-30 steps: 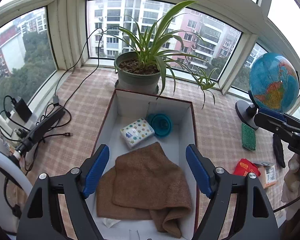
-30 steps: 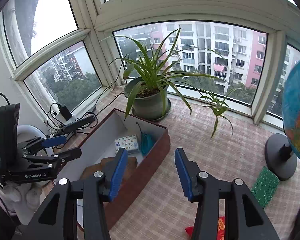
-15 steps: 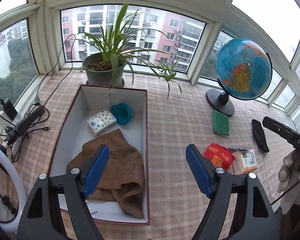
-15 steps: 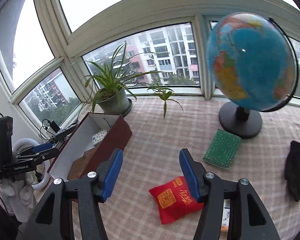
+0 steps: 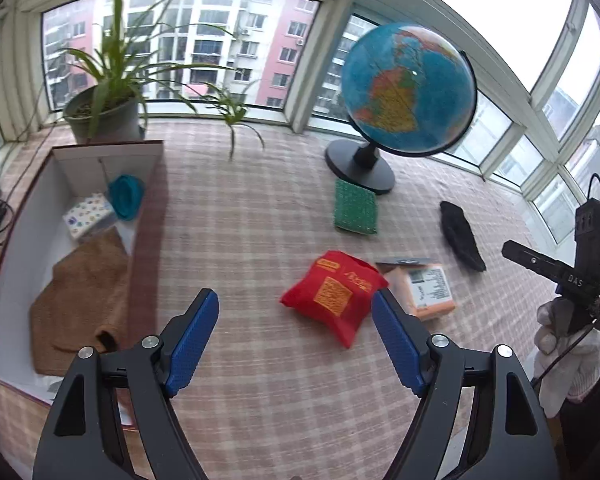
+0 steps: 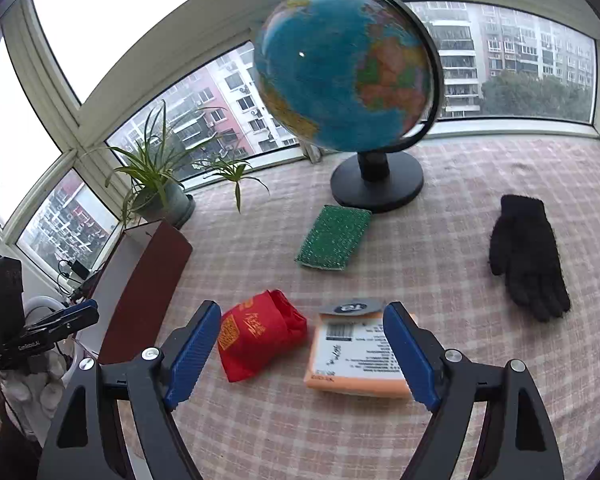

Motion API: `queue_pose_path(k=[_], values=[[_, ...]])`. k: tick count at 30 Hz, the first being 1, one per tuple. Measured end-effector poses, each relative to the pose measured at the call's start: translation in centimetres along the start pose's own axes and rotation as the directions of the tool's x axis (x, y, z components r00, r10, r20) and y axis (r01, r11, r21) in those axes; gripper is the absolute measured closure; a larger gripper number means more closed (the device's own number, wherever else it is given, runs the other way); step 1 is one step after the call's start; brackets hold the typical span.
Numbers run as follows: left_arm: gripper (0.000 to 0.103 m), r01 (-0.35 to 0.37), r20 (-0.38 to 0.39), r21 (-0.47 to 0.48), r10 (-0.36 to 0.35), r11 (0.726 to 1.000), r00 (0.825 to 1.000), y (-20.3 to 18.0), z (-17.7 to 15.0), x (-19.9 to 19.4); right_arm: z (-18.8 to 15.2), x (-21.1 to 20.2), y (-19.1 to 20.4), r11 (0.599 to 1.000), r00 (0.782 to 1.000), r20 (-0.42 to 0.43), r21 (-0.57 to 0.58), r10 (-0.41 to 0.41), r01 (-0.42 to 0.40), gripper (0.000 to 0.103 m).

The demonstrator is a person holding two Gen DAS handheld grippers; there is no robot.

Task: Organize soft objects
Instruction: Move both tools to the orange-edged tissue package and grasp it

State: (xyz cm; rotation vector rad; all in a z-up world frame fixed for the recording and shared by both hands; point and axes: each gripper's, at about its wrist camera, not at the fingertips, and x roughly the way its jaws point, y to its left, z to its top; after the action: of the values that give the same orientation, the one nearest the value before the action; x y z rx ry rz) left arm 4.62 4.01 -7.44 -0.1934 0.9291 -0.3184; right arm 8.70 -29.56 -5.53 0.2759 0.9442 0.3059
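Red fabric marked the nearest target: the red pouch (image 6: 256, 334) lay on the checked surface (image 6: 440, 240) just ahead of the right gripper (image 6: 300, 354), a little toward its left finger, with the orange packet (image 6: 356, 354) touching or almost touching it on the other side, partly behind the right finger. Both sat low in the right wrist view, framed by the blue pads, so that gripper pointed almost straight at them. Its jaws had just been opening and stood wide apart, with nothing pressed between them.

Seen from the left gripper (image 5: 296, 338), the same red pouch (image 5: 332, 294) lay ahead and slightly toward its right finger, with the orange packet (image 5: 424, 290) beyond that. Those jaws also stood wide and empty. Judging by how large and low the pair appeared in each view, the right gripper seemed the nearer to both.

The pouch's long axis ran slantwise across the right gripper's line, so a roll of the wrist would probably be needed to close across its narrow side.

Farther off lay the green scrubbing pad (image 6: 334, 238), close to the base of the globe (image 6: 348, 68), and the black glove (image 6: 526, 256), well apart to the right. The box (image 5: 144, 240), holding the brown towel (image 5: 84, 300), stood on the left, much closer to the left gripper.
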Motion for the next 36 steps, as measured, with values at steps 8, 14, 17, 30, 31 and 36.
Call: queue_pose_path(k=[8,14,17,30,31,36], values=[[0.024,0.136,-0.11,0.093,-0.126,0.986,0.986,-7.5,-1.5,5.5,-1.6,0.2,-5.3,0.997,0.997,-0.071,0.059,-0.041,0.045,0.023],[0.024,0.163,-0.176,0.083,-0.147,0.983,0.973,-10.6,-2.0,9.9,-2.3,1.3,-8.0,0.996,0.991,-0.129,0.072,-0.046,0.056,0.023],[0.024,0.177,-0.204,0.075,-0.159,0.981,0.966,-11.8,-2.3,11.8,-2.6,2.2,-8.5,0.997,0.987,-0.156,0.061,-0.04,0.05,0.023],[0.024,0.2,-0.273,0.092,-0.168,0.976,0.947,-15.2,-2.2,16.9,-2.4,6.5,-10.5,0.998,0.969,-0.247,0.069,0.01,0.007,0.025],[0.024,0.197,-0.275,0.089,-0.166,0.976,0.947,-15.2,-2.2,17.2,-2.3,6.7,-10.7,0.997,0.967,-0.255,0.077,0.021,-0.001,0.027],[0.024,0.184,-0.282,0.076,-0.155,0.98,0.947,-15.1,-2.3,18.1,-2.1,8.0,-11.1,0.995,0.952,-0.298,0.09,0.064,-0.039,0.037]])
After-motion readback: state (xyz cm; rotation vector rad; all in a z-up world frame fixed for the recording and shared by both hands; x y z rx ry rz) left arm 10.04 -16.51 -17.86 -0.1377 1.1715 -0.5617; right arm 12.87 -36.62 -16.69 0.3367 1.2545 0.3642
